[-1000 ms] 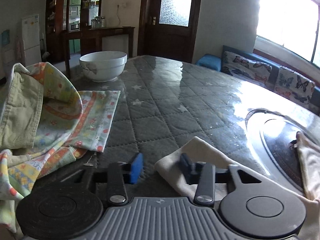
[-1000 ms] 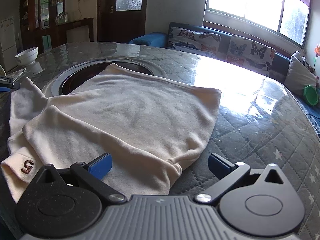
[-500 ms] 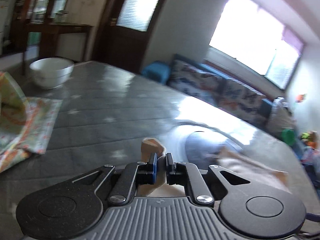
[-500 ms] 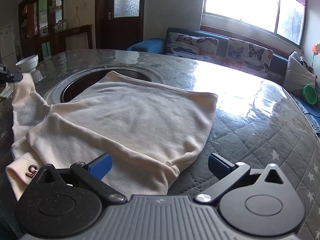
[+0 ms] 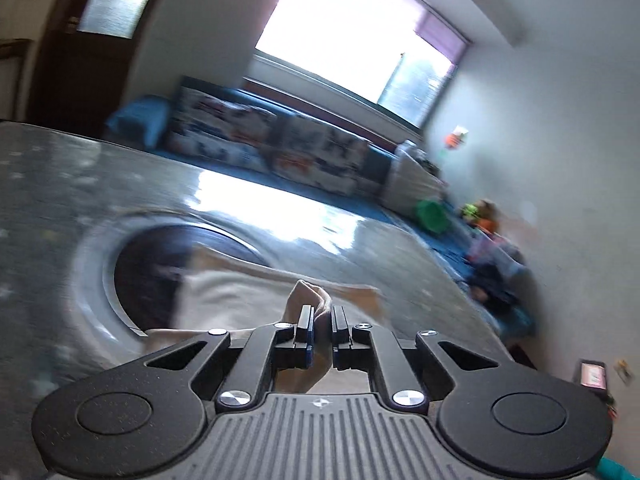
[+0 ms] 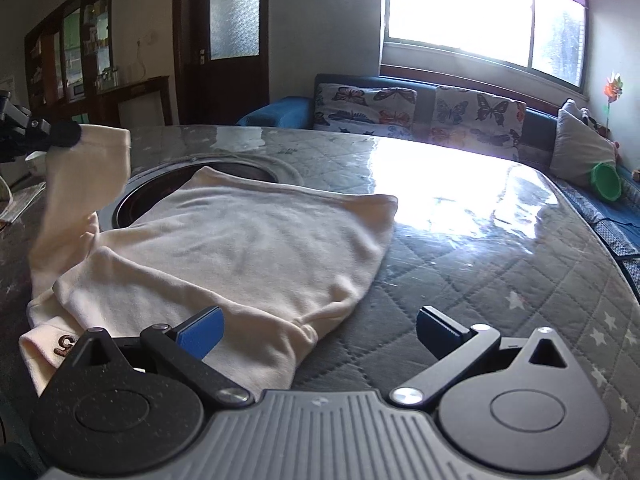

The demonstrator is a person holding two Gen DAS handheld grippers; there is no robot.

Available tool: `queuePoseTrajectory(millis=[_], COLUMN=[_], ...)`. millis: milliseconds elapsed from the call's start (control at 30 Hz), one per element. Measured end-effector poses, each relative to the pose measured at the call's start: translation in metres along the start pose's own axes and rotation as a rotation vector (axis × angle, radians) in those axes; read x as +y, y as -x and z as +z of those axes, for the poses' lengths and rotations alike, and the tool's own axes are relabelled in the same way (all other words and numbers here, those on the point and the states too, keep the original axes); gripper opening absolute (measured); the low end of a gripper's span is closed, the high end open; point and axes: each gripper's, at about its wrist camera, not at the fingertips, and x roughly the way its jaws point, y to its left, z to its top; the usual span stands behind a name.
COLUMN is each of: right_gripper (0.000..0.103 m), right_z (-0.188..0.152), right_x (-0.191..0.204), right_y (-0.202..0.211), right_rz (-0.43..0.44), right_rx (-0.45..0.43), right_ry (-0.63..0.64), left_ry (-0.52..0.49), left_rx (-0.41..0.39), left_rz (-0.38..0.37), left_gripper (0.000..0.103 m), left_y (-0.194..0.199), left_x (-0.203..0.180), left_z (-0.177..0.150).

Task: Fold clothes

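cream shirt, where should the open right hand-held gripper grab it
Grip the cream shirt at its near folded hem, coming in low from the near table edge. That corner bunches thick between the right hand-held gripper fingers.

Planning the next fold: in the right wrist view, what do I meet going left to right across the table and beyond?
Left tool holding the lifted sleeve → round recess → cream garment → sun glare on the table → grey cushion → green bowl.
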Motion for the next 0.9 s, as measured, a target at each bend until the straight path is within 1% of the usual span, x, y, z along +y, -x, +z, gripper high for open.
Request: queuePoseTrajectory(millis=[167,267,333,367,433,467,500,567,600,667,767,900], right_gripper=[0.103,0.103,0.103,0.103,0.103,0.103,0.103,0.103,0.103,0.103,0.103,0.103], right_z=[-0.006,-0.009,-0.01,-0.009,-0.009,-0.009,-0.009,-0.008,-0.007,-0.006,-0.002,0.001], right_x=[-0.01,-0.016,-0.018,-0.019,-0.02,-0.02,-0.02,-0.02,-0.019,-0.017,-0.011,0.001], right_y=[0.006,0.009,0.009,0.01,0.011,0.011,0.011,0.012,0.012,0.011,0.01,0.005], right_rz=[-0.013,-0.02,-0.021,-0.023,-0.027,-0.03,-0.032,-0.03,-0.028,-0.022,-0.004,0.02], right_rx=[-0.003,-0.003,-0.002,-0.002,-0.003,-0.004,-0.004,-0.005,-0.007,-0.009,-0.01,-0.006], right_ry=[-0.027,-0.045,-0.053,-0.054,-0.055,-0.056,-0.056,-0.056,-0.054,-0.048,-0.034,-0.008], left_ry=[-0.025,-0.056,-0.085,-0.098,-0.123,-0.136,-0.153,-0.194,-0.208,-0.236,-0.266,-0.275], left_rx=[0.053,0.095,0.117,0.131,0.157,0.165,0.163,0.154,0.149,0.137,0.126,0.143], left_rz=[-0.076,-0.105,-0.108,-0.115,-0.128,-0.125,-0.12,-0.114,-0.107,-0.078,0.0,0.118], left_gripper=[0.009,0.009,0.009,0.011,0.021,0.033,0.037,0.039,0.041,0.041,0.042,0.042], left_y=[-0.019,-0.031,-0.037,-0.039,-0.043,-0.043,-0.043,-0.037,-0.034,-0.025,-0.01,0.011], left_x=[-0.029,-0.041,-0.044,-0.046,-0.05,-0.051,-0.051,-0.048,-0.045,-0.035,-0.013,0.021], left_z=[-0.013,-0.024,-0.031,-0.034,-0.041,-0.044,-0.046,-0.049,-0.049,-0.05,-0.053,-0.061])
